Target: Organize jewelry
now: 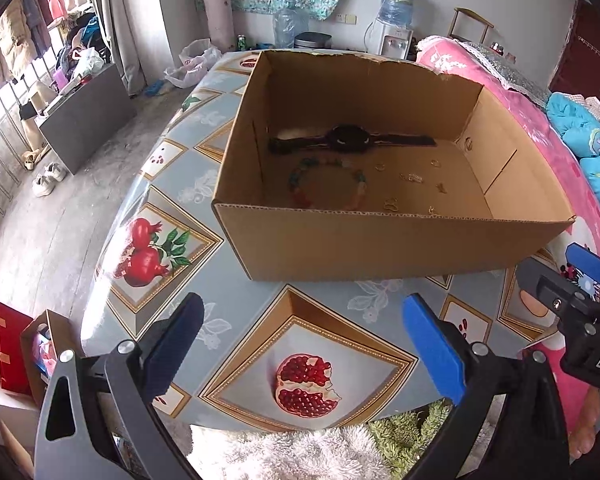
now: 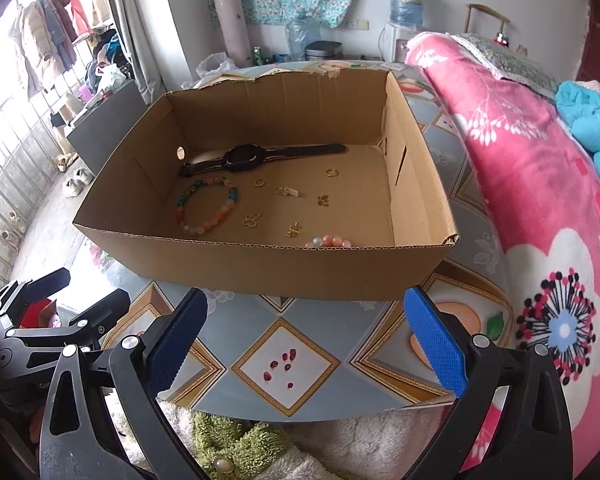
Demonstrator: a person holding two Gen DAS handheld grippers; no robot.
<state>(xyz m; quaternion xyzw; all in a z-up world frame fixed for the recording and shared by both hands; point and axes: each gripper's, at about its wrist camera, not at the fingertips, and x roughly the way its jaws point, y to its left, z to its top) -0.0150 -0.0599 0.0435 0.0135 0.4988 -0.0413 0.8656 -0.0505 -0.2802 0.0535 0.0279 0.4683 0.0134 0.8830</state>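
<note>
**Jewelry in cardboard box, both tongs idle**

Cardboard box (image 2: 260, 258) on table: black watch (image 2: 244, 157) far, beaded bracelet (image 2: 206, 204) left, gold earrings (image 2: 288, 191) scattered. Left gripper (image 1: 302, 344) and right gripper (image 2: 306, 340) wide, empty. Risk: tiny earrings slipping between broad pads.

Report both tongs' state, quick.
Left tongs: open, holding nothing, short of the cardboard box.
Right tongs: open, holding nothing, also outside the box.
</note>
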